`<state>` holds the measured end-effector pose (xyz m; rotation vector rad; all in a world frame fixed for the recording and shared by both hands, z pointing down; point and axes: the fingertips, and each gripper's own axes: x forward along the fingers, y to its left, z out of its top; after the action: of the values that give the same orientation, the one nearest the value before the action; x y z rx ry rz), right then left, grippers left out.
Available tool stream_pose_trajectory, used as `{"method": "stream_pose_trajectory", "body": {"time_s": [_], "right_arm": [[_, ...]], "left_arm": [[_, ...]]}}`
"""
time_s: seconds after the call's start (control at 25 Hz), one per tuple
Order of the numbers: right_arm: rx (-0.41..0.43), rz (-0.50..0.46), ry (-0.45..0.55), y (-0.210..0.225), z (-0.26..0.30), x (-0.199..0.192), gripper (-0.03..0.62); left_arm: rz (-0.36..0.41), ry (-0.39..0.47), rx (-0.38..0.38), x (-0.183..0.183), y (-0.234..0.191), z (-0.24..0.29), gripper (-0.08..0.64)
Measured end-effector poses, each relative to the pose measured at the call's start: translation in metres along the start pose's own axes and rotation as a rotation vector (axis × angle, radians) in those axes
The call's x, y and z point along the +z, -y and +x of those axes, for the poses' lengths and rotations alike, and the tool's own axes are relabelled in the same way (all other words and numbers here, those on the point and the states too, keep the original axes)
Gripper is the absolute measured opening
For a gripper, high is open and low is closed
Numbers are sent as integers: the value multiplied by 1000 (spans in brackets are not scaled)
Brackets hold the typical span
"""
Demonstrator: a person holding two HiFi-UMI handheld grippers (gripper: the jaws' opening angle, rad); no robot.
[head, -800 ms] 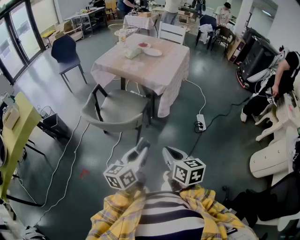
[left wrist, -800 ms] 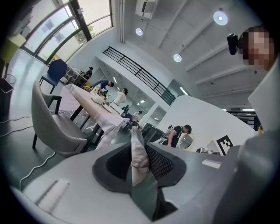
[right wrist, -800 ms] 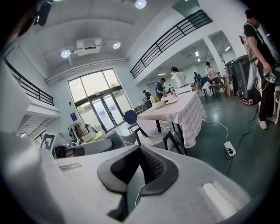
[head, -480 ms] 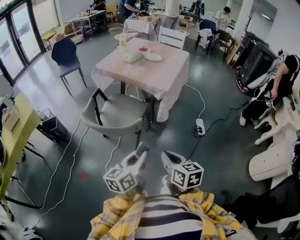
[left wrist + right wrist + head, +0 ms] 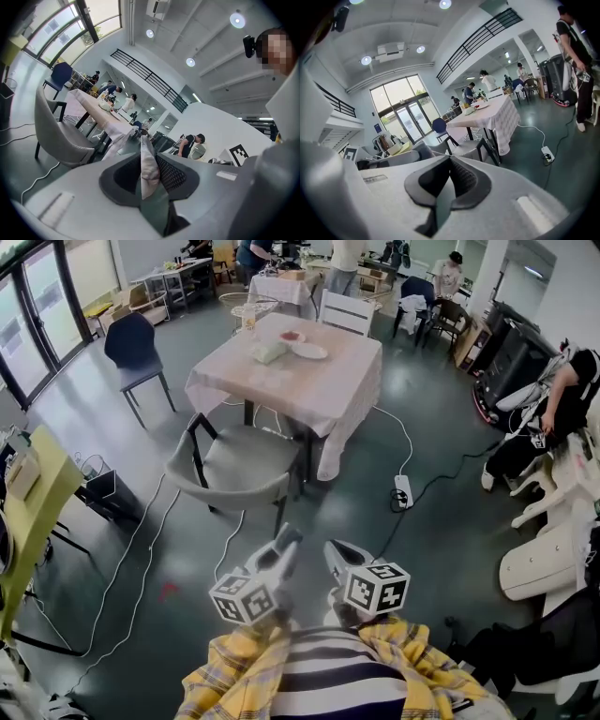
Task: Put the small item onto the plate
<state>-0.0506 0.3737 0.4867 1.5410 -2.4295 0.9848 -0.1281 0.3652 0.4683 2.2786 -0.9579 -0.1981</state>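
Your left hand-held gripper (image 5: 285,542) is clamped on the small item (image 5: 149,165), a single thin, pale, flat piece. It stands on edge between the pads, with its long axis running out along the jaws. Your right hand-held gripper (image 5: 335,550) has its jaws together with nothing in them. Both are tucked close to your chest. The plate (image 5: 310,351) lies at about 12 o'clock from the left one, well apart, on the far part of the desk (image 5: 309,390), and a grey chair (image 5: 234,463) stands between you and it. I count one white plate, with a smaller dish (image 5: 291,336) holding something red just beside it at its 10 o'clock. The loaded left side should make the reach.
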Motion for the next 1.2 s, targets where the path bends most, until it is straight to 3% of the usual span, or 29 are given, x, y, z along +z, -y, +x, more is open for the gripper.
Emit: {"method": "stream_pose_trajectory", "body": {"time_s": [0.52,1.2], "right_arm": [[7,10,-48,7,17,-9,2],[56,-1,-98,77,57,48,2]], "left_arm": [[-25,-2,36,-3,-17,5,87],[-34,-22,66,7,-25,109,87]]}}
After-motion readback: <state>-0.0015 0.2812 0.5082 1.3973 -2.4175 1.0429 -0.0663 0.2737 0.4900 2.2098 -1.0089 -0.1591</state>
